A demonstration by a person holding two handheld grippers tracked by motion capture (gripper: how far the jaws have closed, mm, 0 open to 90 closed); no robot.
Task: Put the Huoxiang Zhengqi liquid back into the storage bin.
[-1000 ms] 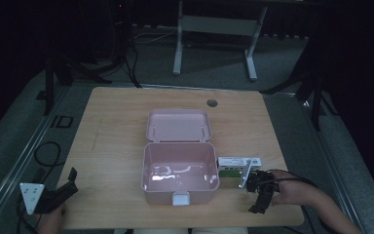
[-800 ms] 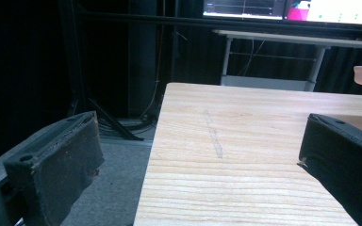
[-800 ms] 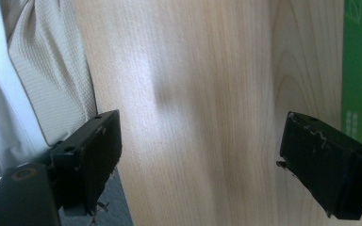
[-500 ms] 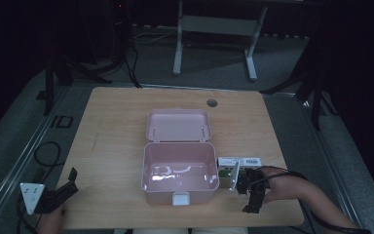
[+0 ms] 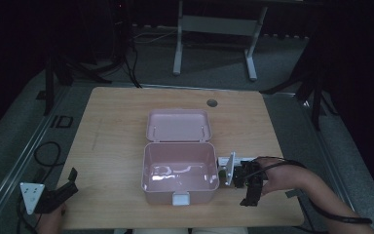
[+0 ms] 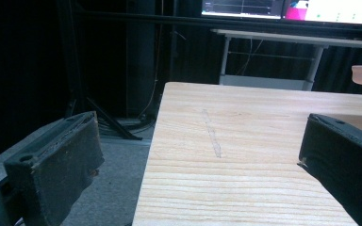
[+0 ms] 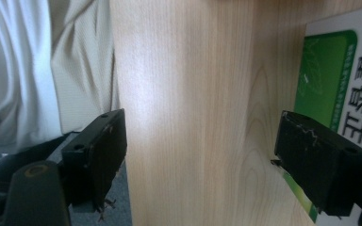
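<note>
An open pink lunch box (image 5: 180, 170) stands mid-table, its lid (image 5: 177, 126) laid back flat behind it, and nothing lies inside. A white and green carton (image 5: 238, 159) lies on the wood just right of the box. My right gripper (image 5: 250, 195) hovers over the table beside that carton, jaws pointing toward the front edge. In the right gripper view it (image 7: 202, 141) is open, bare wood between the jaws, and the carton (image 7: 330, 80) lies by the right jaw. My left gripper (image 5: 69, 183) sits off the table's front left corner, open (image 6: 202, 136) and holding nothing.
The wooden table (image 5: 112, 146) has a round cable hole (image 5: 212, 103) at the back. A metal stand (image 5: 214, 24) and cables lie on the dark floor beyond. The person's light clothing (image 7: 37, 66) is just past the front edge.
My right gripper has moved left, closer to the carton and the pink box, and turned its jaws toward the front edge. The left gripper has stayed put.
</note>
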